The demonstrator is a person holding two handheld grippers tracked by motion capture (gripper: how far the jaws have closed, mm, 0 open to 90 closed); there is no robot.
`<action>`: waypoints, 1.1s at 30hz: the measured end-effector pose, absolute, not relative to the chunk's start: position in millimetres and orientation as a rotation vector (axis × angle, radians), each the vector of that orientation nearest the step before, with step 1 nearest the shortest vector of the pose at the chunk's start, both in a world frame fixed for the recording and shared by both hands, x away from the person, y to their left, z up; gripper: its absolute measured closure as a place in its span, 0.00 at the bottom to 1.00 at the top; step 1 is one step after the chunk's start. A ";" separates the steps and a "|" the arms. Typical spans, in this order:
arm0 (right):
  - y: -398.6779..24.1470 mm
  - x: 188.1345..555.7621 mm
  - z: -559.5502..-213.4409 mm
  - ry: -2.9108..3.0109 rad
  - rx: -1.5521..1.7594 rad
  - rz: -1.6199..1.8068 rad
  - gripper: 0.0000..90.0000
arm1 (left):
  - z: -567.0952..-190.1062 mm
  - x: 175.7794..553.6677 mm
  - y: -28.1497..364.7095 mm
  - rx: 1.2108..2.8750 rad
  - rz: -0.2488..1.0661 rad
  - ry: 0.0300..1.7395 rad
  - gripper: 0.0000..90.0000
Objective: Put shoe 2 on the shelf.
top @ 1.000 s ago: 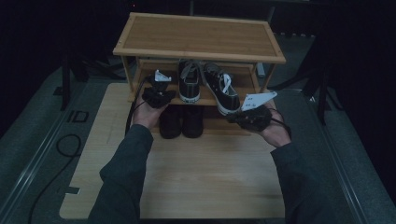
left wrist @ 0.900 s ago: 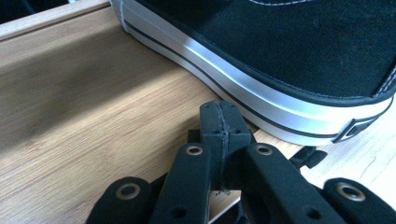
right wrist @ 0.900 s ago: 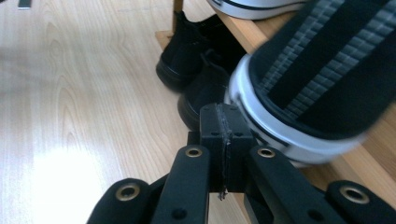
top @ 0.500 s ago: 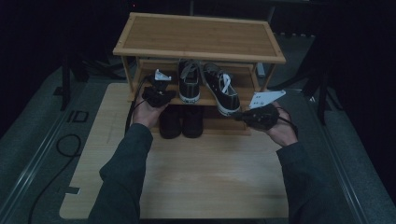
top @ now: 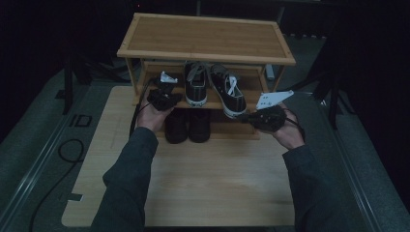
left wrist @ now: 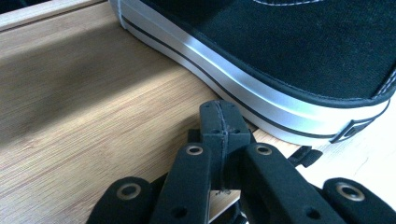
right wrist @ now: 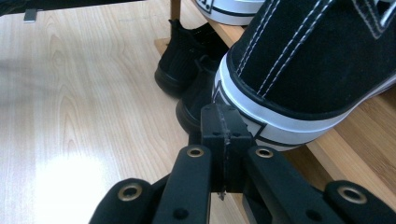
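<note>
A low wooden shoe rack [top: 205, 38] stands at the far edge of a pale wooden board [top: 193, 179] laid on the floor, and a person reaches toward it with a gripper in each hand. On the rack's middle shelf [top: 212, 102] sit two black canvas sneakers with white soles: the left sneaker [top: 196, 87] lies straight, near the shelf's middle, while the right sneaker [top: 230, 92] is angled, its heel hanging out past the shelf's front edge. Beneath them, on the lowest level, a pair of dark ankle boots [top: 187, 126] stands side by side. The left gripper [top: 165, 96] rests at the front left part of the middle shelf, just beside the left sneaker; its jaws are pressed together with nothing between them, the tips close to the white sole (whether they touch it cannot be told). The right gripper [top: 250, 117] is held off the shelf's front right corner, its jaws likewise clenched on nothing, pointing at the heel of the overhanging sneaker.
</note>
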State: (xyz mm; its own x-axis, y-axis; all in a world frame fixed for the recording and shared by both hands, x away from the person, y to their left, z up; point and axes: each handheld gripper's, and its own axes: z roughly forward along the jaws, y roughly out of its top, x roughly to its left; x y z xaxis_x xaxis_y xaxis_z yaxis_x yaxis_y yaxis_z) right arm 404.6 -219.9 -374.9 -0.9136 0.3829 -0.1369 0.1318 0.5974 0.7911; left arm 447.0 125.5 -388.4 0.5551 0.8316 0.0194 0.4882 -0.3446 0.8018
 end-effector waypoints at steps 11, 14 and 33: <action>-212.6 409.7 -375.8 2.516 0.428 1.257 1.00 | -387.7 447.8 125.6 2.008 0.538 1.065 1.00; -209.3 413.1 -375.8 2.517 0.434 1.247 1.00 | -387.9 447.9 126.0 2.005 0.537 1.066 1.00; -171.8 425.5 -374.9 2.526 0.394 1.283 1.00 | -388.8 447.1 126.3 1.996 0.538 1.065 1.00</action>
State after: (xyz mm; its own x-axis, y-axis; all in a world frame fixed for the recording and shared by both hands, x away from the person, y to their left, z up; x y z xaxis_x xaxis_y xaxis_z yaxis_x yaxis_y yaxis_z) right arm 425.5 -171.8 -374.9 -0.9236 0.3629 -0.1235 0.1144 0.5684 0.8148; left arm 447.1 126.3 -388.8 0.5566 0.8308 0.0008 0.4938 -0.3316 0.8038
